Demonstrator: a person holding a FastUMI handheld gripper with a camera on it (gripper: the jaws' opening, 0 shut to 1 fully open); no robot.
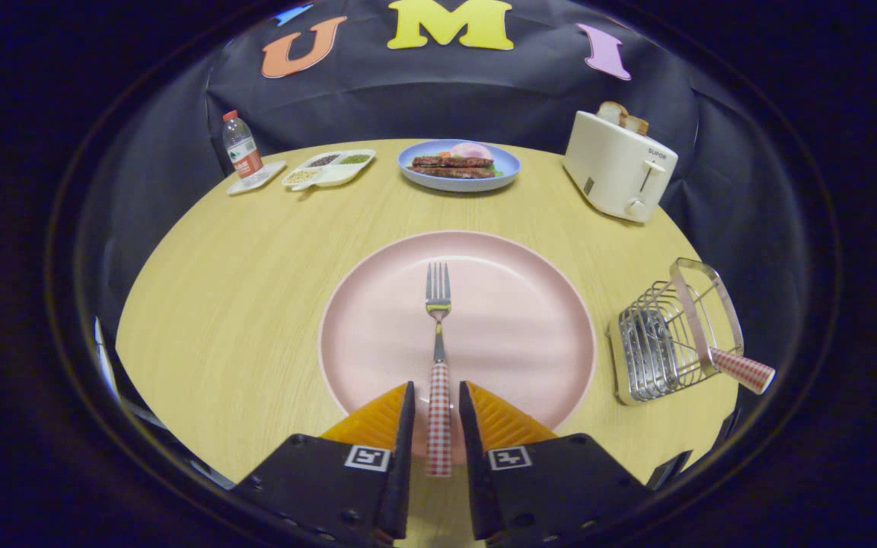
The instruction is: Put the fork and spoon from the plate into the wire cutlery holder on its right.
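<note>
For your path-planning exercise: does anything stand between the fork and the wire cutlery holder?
Nothing visible does. The fork lies on the pink plate, handle between the gripper fingers; bare table separates plate from holder.

Legible marks: brand word "SUPOR" in small dark print on the upper front of the cream toaster [619, 166] at the table's [240, 304] far right edge; red label on the water bottle [241, 146] at the far left edge, print too small to read.
</note>
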